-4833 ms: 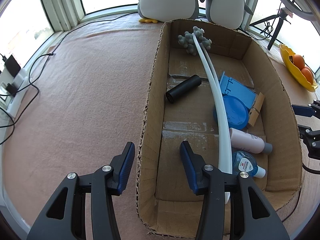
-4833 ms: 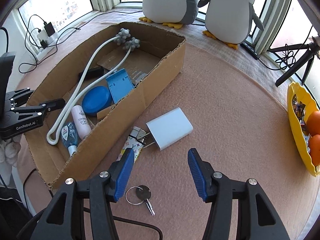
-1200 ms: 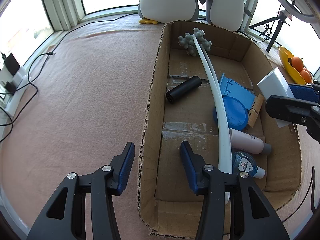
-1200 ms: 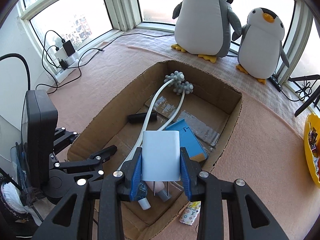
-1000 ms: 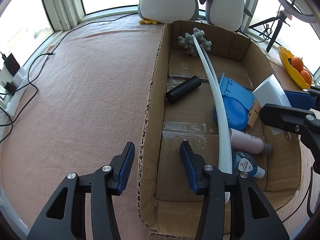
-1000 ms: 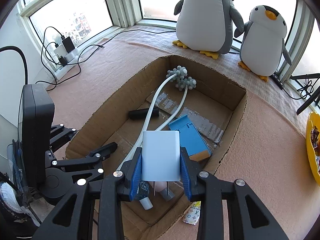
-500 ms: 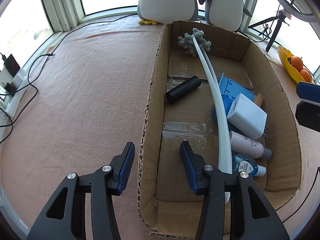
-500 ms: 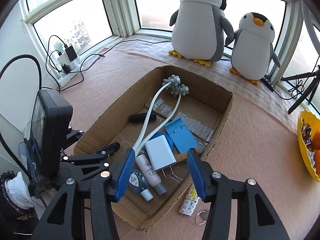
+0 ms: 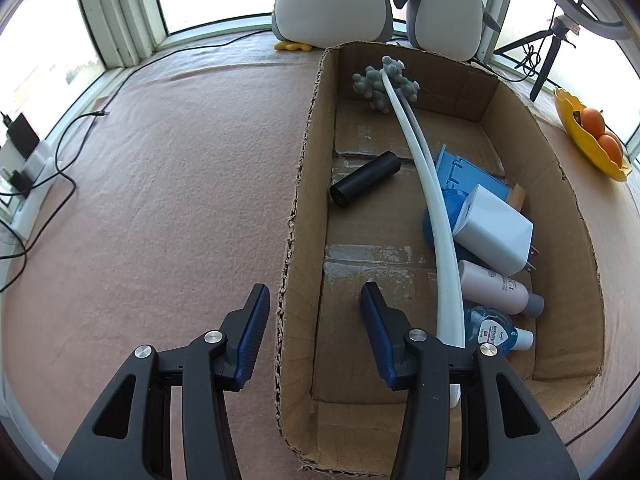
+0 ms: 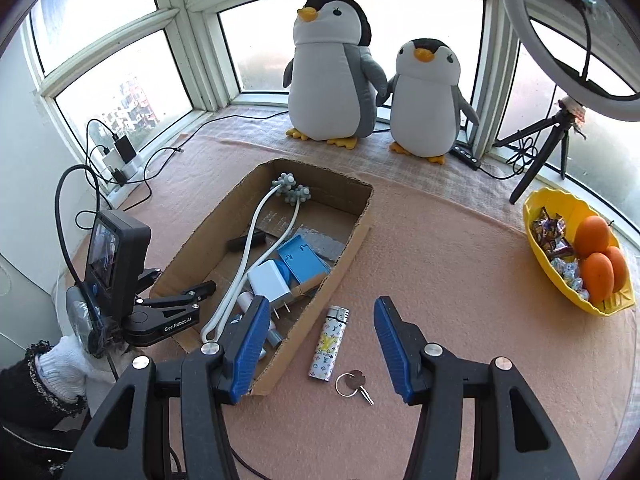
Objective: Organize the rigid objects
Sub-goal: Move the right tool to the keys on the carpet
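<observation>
Cardboard box [image 10: 352, 240] mid-carpet, holding white charger [image 10: 267, 285] atop blue disc [image 9: 438, 216], against its right wall; patterned lighter [image 10: 329, 343] and keys [image 10: 354, 385] just outside that wall. Right gripper [image 10: 318, 346] spread wide, empty, above lighter; left gripper [image 9: 314, 330] open, straddling box's left wall. Bottles partly hidden behind right gripper's finger.

The cardboard box [image 9: 304, 216] is matt brown with ragged, torn edges. The worktop [image 9: 160, 184] wears fuzzy pink cloth. The charger [image 9: 494, 232] is smooth white plastic; the keys [image 10: 354, 384] are shiny metal.

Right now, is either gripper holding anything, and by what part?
Nothing is held. The right gripper is open above the lighter and keys; the left gripper is open, straddling the cardboard box wall. The white charger lies in the box.
</observation>
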Demonstrator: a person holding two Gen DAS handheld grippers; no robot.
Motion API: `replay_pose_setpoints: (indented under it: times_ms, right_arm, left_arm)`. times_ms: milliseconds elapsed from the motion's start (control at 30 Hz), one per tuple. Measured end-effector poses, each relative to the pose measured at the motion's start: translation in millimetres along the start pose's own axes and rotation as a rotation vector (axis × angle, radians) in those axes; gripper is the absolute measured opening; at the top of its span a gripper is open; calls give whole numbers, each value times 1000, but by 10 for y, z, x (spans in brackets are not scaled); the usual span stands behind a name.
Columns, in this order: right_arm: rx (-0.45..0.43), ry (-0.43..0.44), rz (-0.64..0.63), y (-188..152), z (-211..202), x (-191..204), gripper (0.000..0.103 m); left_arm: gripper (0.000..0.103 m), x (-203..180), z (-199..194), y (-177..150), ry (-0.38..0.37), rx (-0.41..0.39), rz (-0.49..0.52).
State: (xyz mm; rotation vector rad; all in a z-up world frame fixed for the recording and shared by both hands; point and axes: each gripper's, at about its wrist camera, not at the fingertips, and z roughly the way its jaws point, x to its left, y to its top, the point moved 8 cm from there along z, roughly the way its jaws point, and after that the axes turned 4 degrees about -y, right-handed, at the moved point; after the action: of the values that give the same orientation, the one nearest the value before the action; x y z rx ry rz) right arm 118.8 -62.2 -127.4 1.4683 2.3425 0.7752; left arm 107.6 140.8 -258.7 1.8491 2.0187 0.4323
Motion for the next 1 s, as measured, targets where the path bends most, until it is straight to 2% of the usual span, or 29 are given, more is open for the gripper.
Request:
replay_pose_setpoints:
  times_ms: [267, 467, 733, 1000]
  right_arm:
    - [-35, -91, 40, -75, -711, -221, 50]
    - [-60, -135, 32, -180, -1100, -198, 50]
    - [-22, -75, -28, -530, -712, 39, 49]
    - [67, -46, -91, -740, -77, 96, 40]
  left_arm:
    - [47, -2, 1, 0, -6, -3, 23]
    - [47, -1, 2, -7, -20, -9, 35]
    - [47, 1, 4, -6, -29, -9, 44]
    - [47, 7, 9, -13, -37, -8, 26]
